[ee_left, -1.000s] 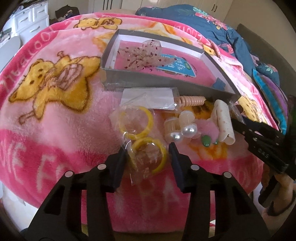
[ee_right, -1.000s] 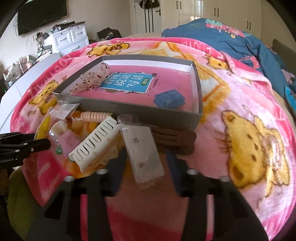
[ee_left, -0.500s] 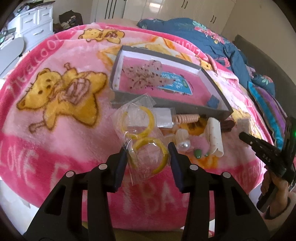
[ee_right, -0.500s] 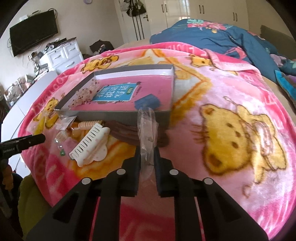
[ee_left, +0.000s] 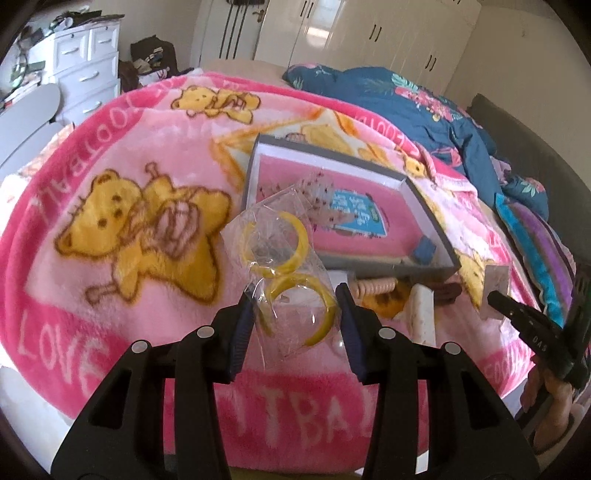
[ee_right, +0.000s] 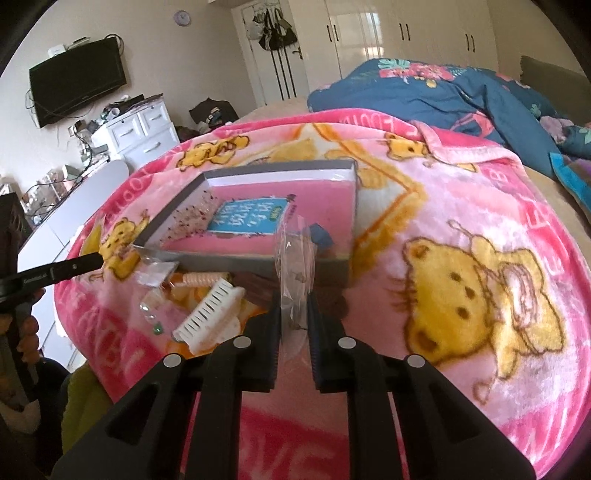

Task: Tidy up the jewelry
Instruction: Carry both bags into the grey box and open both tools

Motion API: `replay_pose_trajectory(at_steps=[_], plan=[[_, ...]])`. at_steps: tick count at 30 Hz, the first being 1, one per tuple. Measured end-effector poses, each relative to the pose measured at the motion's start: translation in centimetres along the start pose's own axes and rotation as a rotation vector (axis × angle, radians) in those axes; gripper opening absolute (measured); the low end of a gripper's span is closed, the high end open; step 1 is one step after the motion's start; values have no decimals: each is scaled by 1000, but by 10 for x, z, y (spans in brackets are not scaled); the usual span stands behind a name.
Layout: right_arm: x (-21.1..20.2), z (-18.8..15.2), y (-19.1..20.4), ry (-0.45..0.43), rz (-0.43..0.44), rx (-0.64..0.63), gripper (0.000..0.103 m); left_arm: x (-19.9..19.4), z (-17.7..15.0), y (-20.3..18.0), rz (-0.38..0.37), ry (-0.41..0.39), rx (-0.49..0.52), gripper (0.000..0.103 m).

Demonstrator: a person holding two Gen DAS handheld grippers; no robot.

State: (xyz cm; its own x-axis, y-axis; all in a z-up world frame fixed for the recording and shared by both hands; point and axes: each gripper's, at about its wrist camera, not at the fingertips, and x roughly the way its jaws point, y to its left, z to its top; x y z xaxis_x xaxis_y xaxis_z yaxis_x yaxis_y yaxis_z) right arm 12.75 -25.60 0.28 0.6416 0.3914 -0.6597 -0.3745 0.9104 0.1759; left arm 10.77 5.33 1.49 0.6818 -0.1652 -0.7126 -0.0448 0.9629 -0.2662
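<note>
Bangle packet (ee_left: 291,280) pinched in left hand-held gripper (ee_left: 295,317), above blanket (ee_left: 110,280)

Home bedroom. Bed with pink bear blanket (ee_right: 461,221) and blue floral duvet (ee_right: 461,92). White wardrobes (ee_right: 406,33), drawer chest (ee_right: 144,129), wall TV (ee_right: 77,81).

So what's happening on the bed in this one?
A person is sorting jewelry on a pink blanket with a gripper in each hand. The left gripper holds a clear bag of yellow bangles above the blanket. The right gripper is shut on a small clear packet. Both point toward the grey box, which already holds a few things. A white hair clip and other pieces lie loose in front of it.
</note>
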Motion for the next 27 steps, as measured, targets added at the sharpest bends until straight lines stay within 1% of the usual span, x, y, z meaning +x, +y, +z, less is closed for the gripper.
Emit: replay_pose_trajectory(at_steps=[4, 14, 20, 27], plan=[[1, 7, 9, -8, 26, -8, 13, -2, 11, -3, -4, -18, 6, 35], [5, 25, 23, -35, 69, -20, 13, 5, 31, -15, -20, -27, 28, 35], [9, 36, 24, -52, 76, -24, 13, 12, 49, -28, -37, -40, 45, 35], [12, 45, 22, -62, 67, -19, 13, 27, 64, -38, -58, -37, 53, 35]])
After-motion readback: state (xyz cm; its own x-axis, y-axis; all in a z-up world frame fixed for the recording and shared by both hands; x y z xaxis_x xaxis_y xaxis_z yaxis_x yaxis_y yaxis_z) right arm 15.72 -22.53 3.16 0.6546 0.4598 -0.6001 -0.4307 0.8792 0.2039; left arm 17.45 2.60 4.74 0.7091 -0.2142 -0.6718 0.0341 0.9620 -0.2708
